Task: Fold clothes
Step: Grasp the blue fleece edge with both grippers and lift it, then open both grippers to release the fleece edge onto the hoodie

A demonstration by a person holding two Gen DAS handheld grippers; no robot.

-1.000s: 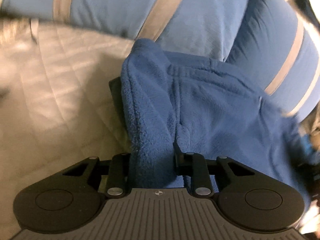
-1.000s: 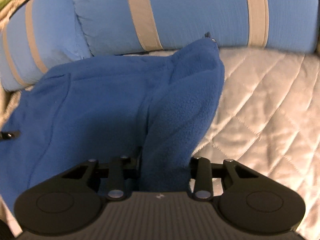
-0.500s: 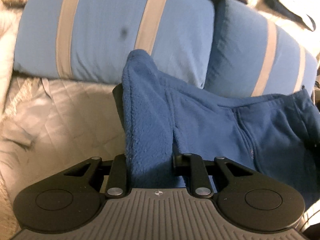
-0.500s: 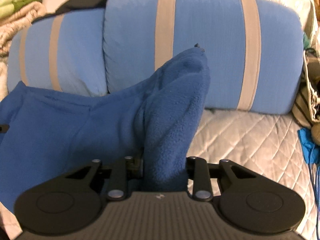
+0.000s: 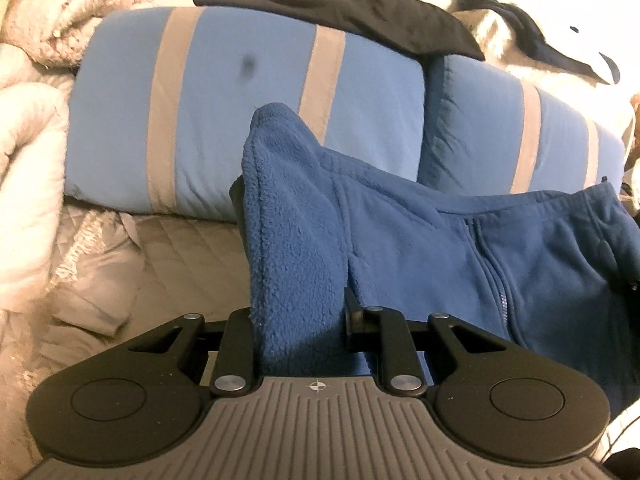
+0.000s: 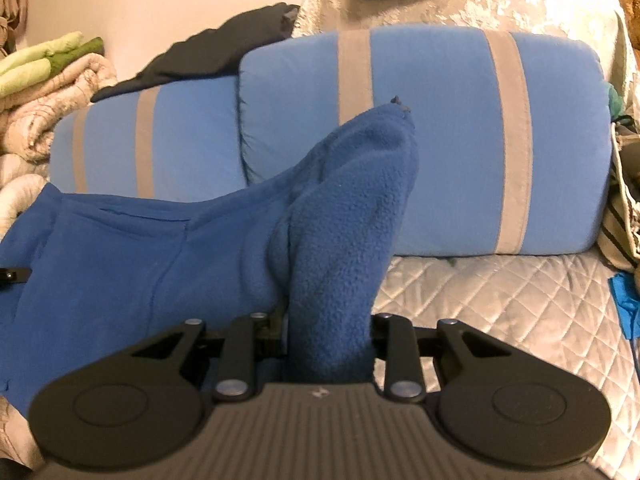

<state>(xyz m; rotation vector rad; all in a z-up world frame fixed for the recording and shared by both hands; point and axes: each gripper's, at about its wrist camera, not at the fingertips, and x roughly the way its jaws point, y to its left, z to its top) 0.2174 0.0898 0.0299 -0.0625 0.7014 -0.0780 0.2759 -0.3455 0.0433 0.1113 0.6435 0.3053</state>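
Surveying a quilted bed cover (image 6: 500,300), I note two striped blue pillows (image 5: 248,120) at twelve o'clock. My left gripper (image 5: 298,280) and right gripper (image 6: 332,300) each have jaws clamped on the blue fleece jacket (image 5: 460,248), which hangs between them above the bed; the right jaws have just been closing. Fleece hides the fingertips. Only the left view shows the zipper (image 5: 498,292); only the right shows green folded cloth (image 6: 44,60) at ten o'clock.

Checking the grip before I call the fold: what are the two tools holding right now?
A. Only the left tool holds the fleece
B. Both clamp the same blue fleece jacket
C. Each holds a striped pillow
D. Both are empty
B: the left tool and the right tool are each shut on a bunched edge of the blue fleece jacket, which spans between them in front of the striped pillows.
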